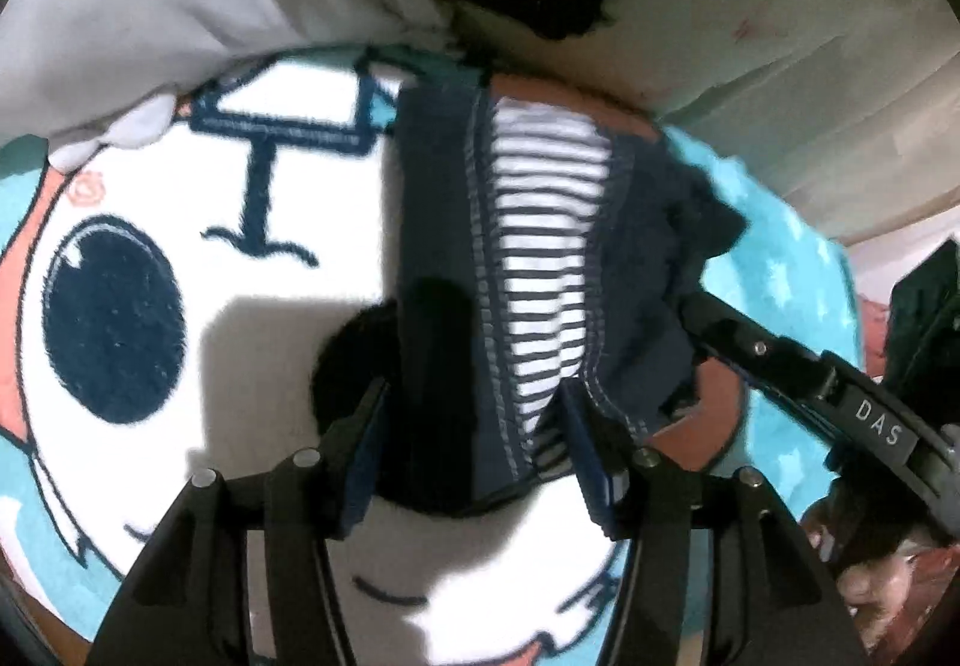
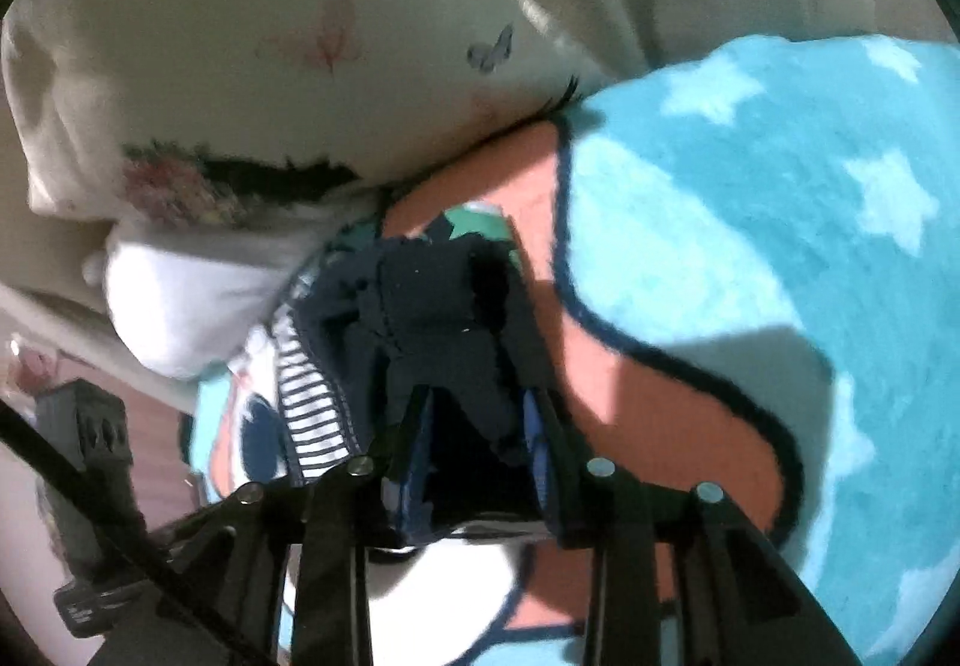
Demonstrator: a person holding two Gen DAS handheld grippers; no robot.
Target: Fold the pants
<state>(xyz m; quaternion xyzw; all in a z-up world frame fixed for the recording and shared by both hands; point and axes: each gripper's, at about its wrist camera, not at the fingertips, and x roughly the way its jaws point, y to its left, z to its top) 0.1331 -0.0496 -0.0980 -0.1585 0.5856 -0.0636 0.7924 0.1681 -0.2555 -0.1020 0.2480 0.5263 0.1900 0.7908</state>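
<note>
The left gripper (image 1: 474,426) pointed forward over the navy pants (image 1: 444,222), its two fingers (image 1: 360,444) set apart on either side of the near end of the garment. Cloth lay between them, but whether the pads pressed it could not be told. The right gripper (image 2: 474,414) reached in from the right; in the left wrist view its arm, marked DAS, ended at the right edge of the pants (image 1: 684,306). In the right wrist view dark fabric (image 2: 444,330) bunched up between its fingers (image 2: 540,426), and the jaws looked clamped on that fold.

The pants lay in a narrow heap running near to far, with a striped white and navy lining (image 1: 540,258) showing down the middle beside stitched seams. They rested on a plush cartoon blanket (image 1: 288,174), white with a large dark eye (image 1: 114,318), with orange patches and a turquoise field of pale stars (image 2: 750,198).

At the far side a cream pillow (image 2: 252,42) printed with butterflies pressed against the blanket's edge, and a white cushion (image 1: 138,0) sat at the far left. To the right of the pants the starred blanket spread broadly. At the left of the right wrist view a black cable and plug (image 2: 90,426) hung beside the blanket's edge.
</note>
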